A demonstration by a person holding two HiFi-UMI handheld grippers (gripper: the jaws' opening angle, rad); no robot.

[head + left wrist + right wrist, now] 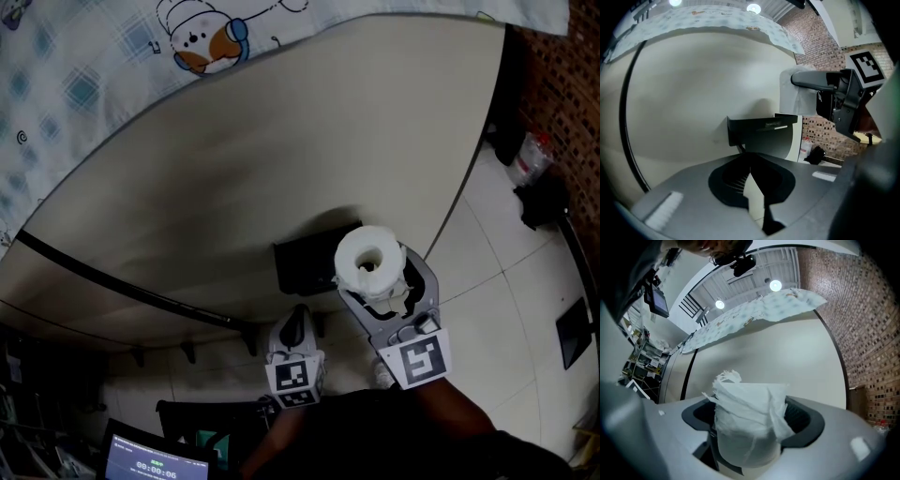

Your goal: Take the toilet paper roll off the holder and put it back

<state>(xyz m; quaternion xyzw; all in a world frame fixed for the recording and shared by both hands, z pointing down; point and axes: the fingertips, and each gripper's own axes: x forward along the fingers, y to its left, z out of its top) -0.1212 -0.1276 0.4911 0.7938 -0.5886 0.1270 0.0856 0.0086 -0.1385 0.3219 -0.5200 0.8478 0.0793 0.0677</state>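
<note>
Marker cubes sit closest to the head camera: one on the left gripper, one on the right gripper, both just ahead of the person's dark sleeve.

Right gripper: jaws wide apart and clamped on the toilet paper roll, one black pad on each side of it. The roll's end and open core face the head camera. In the right gripper view a ragged, torn loose sheet stands up from the roll's outer wrap.

Left gripper: jaws drawn together, tips meeting, with only a thin pale wedge showing behind them. Nothing is held. It points at the holder from the near side and stays clear of it.

Roll position: off the holder, carried in the air. It is just to the right of the black holder in the head view, and above and to the right of it in the left gripper view. Contact between roll and holder cannot be confirmed.

Holder: a dark bracket fixed to the beige wall, with no roll on it.

Further out:
- A thin black strip runs across the wall at left.
- A lit screen is at the lower left.
- Pale floor tiles lie to the right.
- A patterned cloth hangs along the top of the wall.
- A brick wall closes the far right.
</note>
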